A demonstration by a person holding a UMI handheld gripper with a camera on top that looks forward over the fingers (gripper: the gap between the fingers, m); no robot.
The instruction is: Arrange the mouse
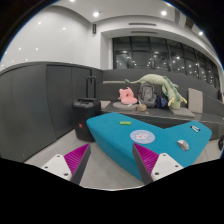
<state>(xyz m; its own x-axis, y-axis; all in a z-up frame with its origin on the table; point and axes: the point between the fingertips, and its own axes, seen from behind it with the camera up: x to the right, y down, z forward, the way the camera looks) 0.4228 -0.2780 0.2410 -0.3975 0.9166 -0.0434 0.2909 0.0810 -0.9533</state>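
Observation:
A small grey mouse (183, 144) lies on a teal table (108, 133), beyond my right finger and to its right. A round pale mat (142, 136) lies on the same table, left of the mouse and just beyond my right finger. My gripper (113, 165) is open and empty, with its magenta pads (76, 158) wide apart. It is held short of the table's near edge, over the grey floor. Nothing stands between the fingers.
A small green item (125, 123) and a blue-white item (196, 127) also lie on the table. A black suitcase (86, 115) stands at its far left. Pink (127, 96) and green (160, 88) plush toys sit behind. A grey partition (40, 100) runs along the left.

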